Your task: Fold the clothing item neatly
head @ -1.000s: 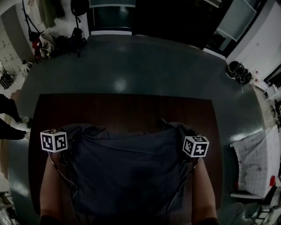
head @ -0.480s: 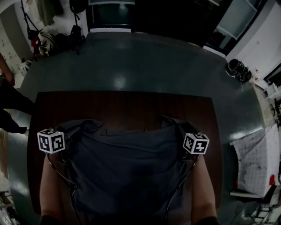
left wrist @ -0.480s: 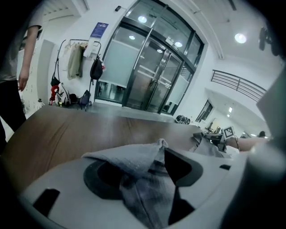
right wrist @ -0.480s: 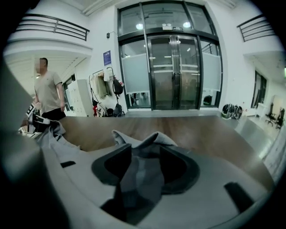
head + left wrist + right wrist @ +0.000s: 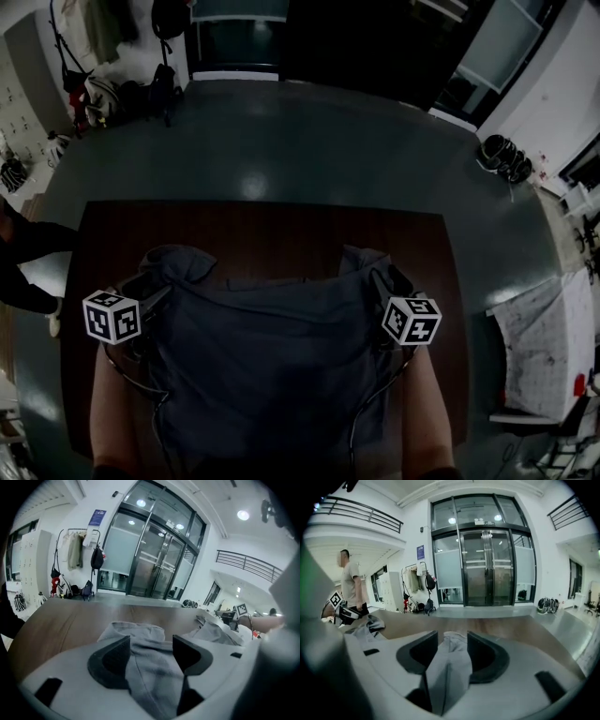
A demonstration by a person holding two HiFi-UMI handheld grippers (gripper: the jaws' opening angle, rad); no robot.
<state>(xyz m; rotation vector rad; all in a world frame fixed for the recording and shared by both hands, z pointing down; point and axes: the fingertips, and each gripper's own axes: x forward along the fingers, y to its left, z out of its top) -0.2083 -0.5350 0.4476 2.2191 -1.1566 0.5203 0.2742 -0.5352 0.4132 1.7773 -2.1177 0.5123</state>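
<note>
A dark grey garment [image 5: 272, 356] lies spread over the near half of the brown table [image 5: 262, 234], its two far corners bunched up. My left gripper [image 5: 155, 295] is at the garment's left corner and my right gripper [image 5: 380, 291] at its right corner. In the left gripper view the jaws [image 5: 151, 644] stand apart with a slack fold of grey cloth [image 5: 150, 672] lying between them. The right gripper view shows the same: jaws [image 5: 452, 641] apart, a cloth fold [image 5: 450, 667] draped between. Both pairs of jaws have just been opening.
The far half of the table is bare wood. A person [image 5: 23, 244] stands by the table's left edge. A coat rack with bags [image 5: 94, 94] is at the far left. A black bundle [image 5: 502, 155] lies on the floor to the right. Glass doors [image 5: 487, 564] are beyond.
Both grippers have drawn back a little toward me. The garment's far corners now lie bunched ahead of them. The person at the left has shifted.
</note>
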